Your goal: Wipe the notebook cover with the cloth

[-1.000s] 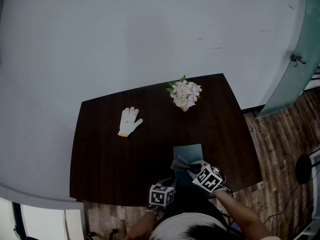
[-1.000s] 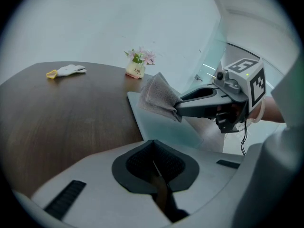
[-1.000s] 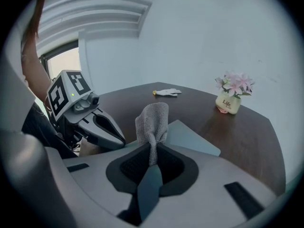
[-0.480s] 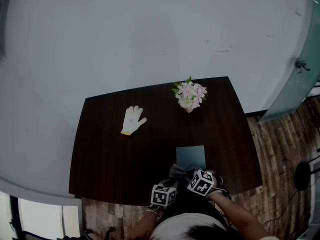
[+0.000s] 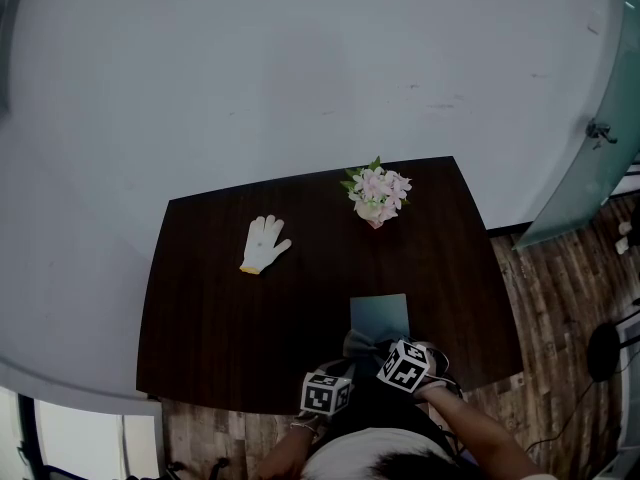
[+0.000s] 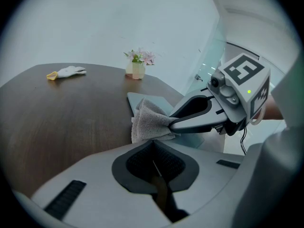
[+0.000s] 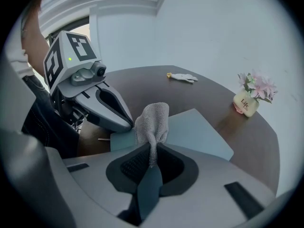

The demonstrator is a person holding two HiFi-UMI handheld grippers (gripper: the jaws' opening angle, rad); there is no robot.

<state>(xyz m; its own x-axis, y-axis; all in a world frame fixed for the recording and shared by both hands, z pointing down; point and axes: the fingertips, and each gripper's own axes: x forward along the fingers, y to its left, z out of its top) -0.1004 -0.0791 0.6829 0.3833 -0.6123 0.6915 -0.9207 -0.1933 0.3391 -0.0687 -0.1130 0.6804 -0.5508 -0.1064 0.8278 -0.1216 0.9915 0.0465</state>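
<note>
A pale blue-grey notebook [image 5: 379, 311] lies flat near the table's front edge, also in the right gripper view [image 7: 194, 132] and the left gripper view [image 6: 142, 99]. My right gripper [image 7: 151, 163] is shut on a grey cloth [image 7: 153, 120], which hangs over the notebook's near left corner [image 5: 357, 343]. From the left gripper view the cloth [image 6: 147, 123] is seen pinched in the right gripper's fingers [image 6: 192, 123]. My left gripper [image 6: 154, 161] is shut with nothing in it and hovers just left of the notebook, by the table edge [image 5: 325, 390].
A small vase of pink flowers [image 5: 377, 194] stands at the back of the dark wooden table [image 5: 210, 318]. A white glove [image 5: 263, 244] lies at the back left. A grey wall rises behind; wooden floor and a glass panel [image 5: 590, 158] are at the right.
My right gripper has drawn the cloth back along the notebook towards its near edge. The left gripper has stayed about where it was.
</note>
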